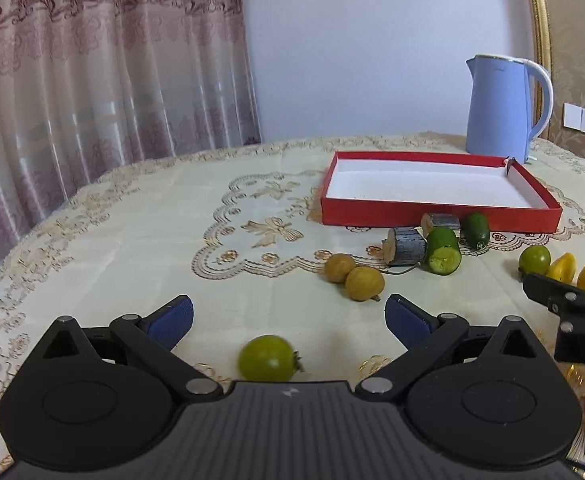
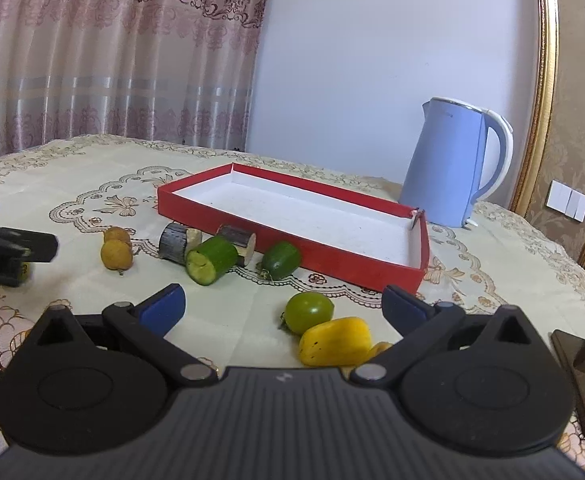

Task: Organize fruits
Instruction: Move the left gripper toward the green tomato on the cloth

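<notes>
My left gripper [image 1: 288, 316] is open above the tablecloth, with a green tomato [image 1: 267, 358] lying between and just below its jaws. Two brown longans [image 1: 354, 276], two cucumber pieces [image 1: 444, 251] and two grey wood pieces [image 1: 406, 246] lie ahead, before the empty red tray [image 1: 436, 212]. My right gripper [image 2: 284, 308] is open over another green tomato [image 2: 308, 312] and yellow fruits [image 2: 334, 342]. The tray [image 2: 352, 256] is just beyond. The cucumber pieces [image 2: 211, 260], wood pieces [image 2: 176, 242] and longans [image 2: 116, 250] lie to the left.
A blue kettle [image 1: 500, 108] stands behind the tray, also in the right wrist view [image 2: 448, 164]. A dark phone [image 2: 582, 380] lies at the right. Curtains hang behind the table. The other gripper shows at each view's edge [image 1: 572, 312] [image 2: 8, 252].
</notes>
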The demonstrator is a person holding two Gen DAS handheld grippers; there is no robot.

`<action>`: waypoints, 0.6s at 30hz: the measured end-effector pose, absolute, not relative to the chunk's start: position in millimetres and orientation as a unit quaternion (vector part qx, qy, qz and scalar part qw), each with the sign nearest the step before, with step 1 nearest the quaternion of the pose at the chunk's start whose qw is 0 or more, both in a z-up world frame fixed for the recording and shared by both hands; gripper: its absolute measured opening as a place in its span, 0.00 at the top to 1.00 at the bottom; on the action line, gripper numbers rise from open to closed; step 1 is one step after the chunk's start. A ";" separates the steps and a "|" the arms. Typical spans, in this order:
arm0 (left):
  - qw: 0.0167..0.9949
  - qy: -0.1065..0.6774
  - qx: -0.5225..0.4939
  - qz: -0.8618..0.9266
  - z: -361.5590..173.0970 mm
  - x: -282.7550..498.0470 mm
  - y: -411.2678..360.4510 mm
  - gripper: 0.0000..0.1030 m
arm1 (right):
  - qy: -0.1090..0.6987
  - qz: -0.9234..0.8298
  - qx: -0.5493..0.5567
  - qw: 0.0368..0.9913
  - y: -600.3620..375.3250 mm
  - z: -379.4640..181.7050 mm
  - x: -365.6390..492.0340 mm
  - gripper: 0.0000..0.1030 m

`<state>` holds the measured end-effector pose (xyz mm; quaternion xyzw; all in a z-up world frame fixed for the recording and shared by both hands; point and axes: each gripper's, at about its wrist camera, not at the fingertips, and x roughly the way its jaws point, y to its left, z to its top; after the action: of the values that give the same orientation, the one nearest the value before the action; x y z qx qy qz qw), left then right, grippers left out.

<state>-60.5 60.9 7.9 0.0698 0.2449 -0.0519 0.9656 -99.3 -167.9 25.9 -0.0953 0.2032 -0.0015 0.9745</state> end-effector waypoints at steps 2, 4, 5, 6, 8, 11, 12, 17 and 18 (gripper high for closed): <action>0.967 0.239 0.072 -0.054 8.1 -64.9 65.2 0.00 | 0.204 0.002 -0.098 0.974 -166.1 25.4 -100.4 0.00; 0.966 0.240 0.069 -0.066 7.5 -68.9 70.6 0.00 | 0.203 0.003 -0.099 0.974 -165.9 24.9 -103.5 0.00; 0.965 0.242 0.068 -0.071 6.6 -70.1 73.1 0.00 | 0.200 0.005 -0.101 0.975 -165.7 24.5 -105.0 0.00; 0.964 0.245 0.068 -0.073 5.1 -71.3 75.3 0.00 | 0.199 0.006 -0.103 0.974 -165.7 24.4 -105.8 0.00; 0.963 0.252 0.072 -0.071 1.2 -71.3 78.7 0.00 | 0.196 0.013 -0.104 0.975 -165.7 24.2 -107.9 0.00; 0.960 0.260 0.067 -0.073 -3.5 -68.3 87.7 0.00 | 0.194 0.023 -0.094 0.976 -166.0 24.6 -109.2 0.00; 0.960 0.263 0.062 -0.076 -4.3 -66.3 90.8 0.00 | 0.194 0.024 -0.090 0.977 -166.7 24.5 -108.7 0.00; 0.956 0.279 0.042 -0.078 -9.1 -58.9 96.7 0.00 | 0.198 0.020 -0.070 0.977 -171.9 22.3 -106.9 0.00; 0.956 0.281 0.041 -0.078 -10.2 -58.0 95.7 0.00 | 0.199 0.019 -0.067 0.978 -172.9 22.4 -106.6 0.00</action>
<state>-58.0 95.7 -10.2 0.0409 0.2806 -0.0780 0.9558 -106.6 -172.9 22.4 -0.0667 0.1986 0.0187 0.9776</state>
